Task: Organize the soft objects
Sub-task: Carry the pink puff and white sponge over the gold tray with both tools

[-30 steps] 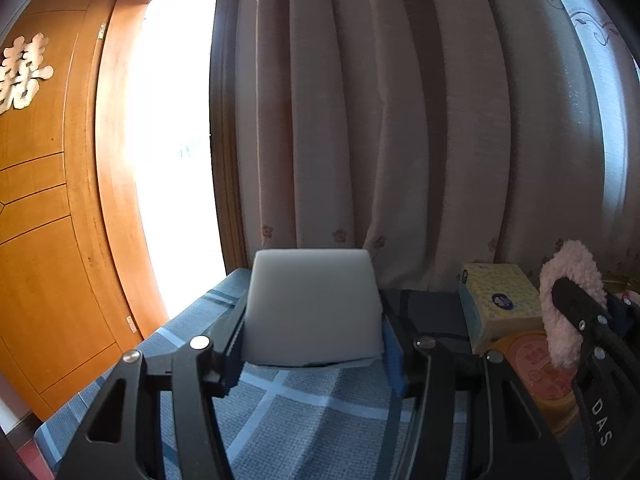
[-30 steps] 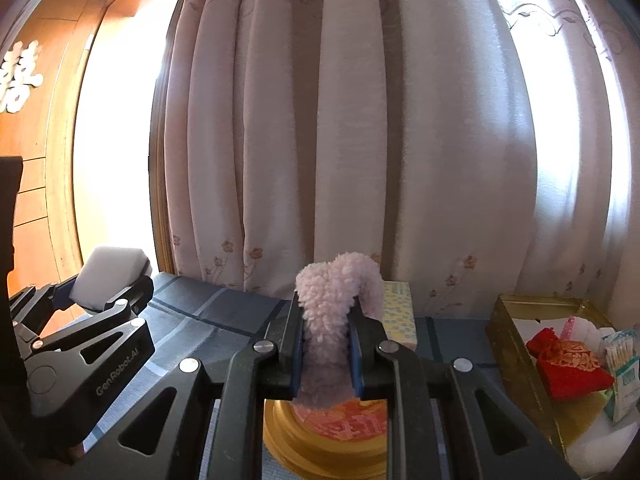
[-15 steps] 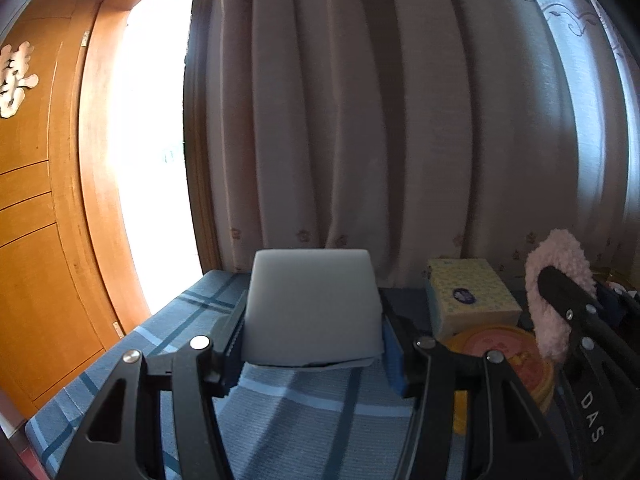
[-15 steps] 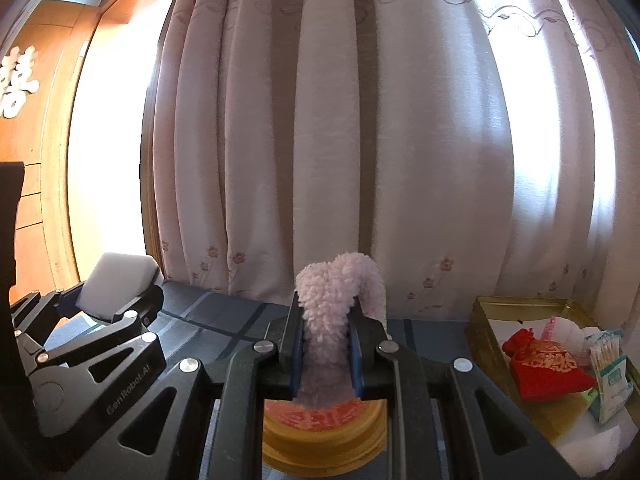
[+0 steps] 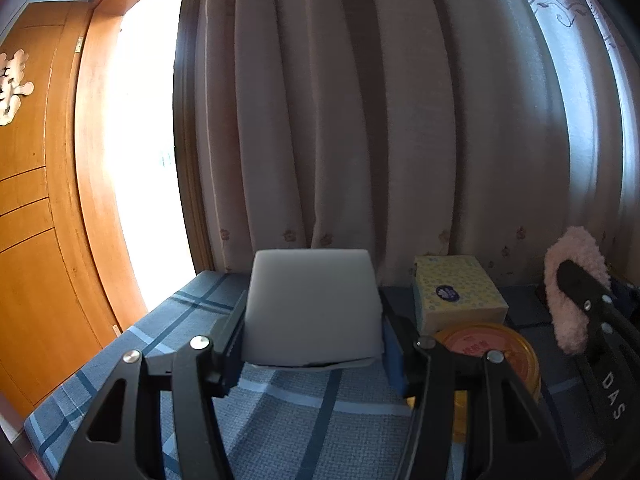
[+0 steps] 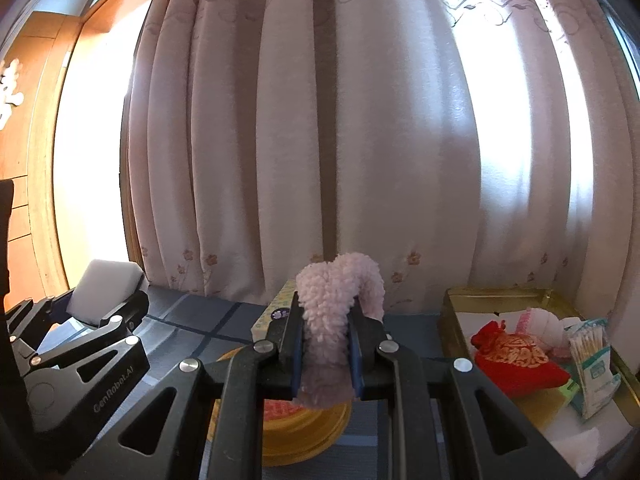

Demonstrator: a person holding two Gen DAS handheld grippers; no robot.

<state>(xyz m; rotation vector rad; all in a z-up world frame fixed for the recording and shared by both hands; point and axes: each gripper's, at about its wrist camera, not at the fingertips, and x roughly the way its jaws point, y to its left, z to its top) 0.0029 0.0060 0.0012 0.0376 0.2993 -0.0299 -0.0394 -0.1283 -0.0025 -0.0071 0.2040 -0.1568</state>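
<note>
My left gripper [image 5: 312, 340] is shut on a white foam block [image 5: 310, 304], held upright above the blue plaid tablecloth [image 5: 280, 420]. In the right wrist view that same gripper [image 6: 100, 312] shows at the left with the foam block [image 6: 106, 284] in it. My right gripper [image 6: 326, 344] is shut on a fluffy pink plush piece [image 6: 336, 300] that sticks up between the pads. The left wrist view shows the plush piece [image 5: 572, 276] at the far right, in the right gripper's black fingers [image 5: 588, 296].
A yellow tissue box [image 5: 456, 292] and a round gold tin with a red lid [image 5: 488, 352] sit on the table below the grippers. A gold tray [image 6: 500, 294] at the right holds a red pouch [image 6: 516, 356] and cotton swabs [image 6: 592, 356]. Curtains hang close behind.
Both grippers have moved right along the table with their loads. The tissue box and gold tin have slid left in view, and the tray sits nearer the middle of the right wrist view.
</note>
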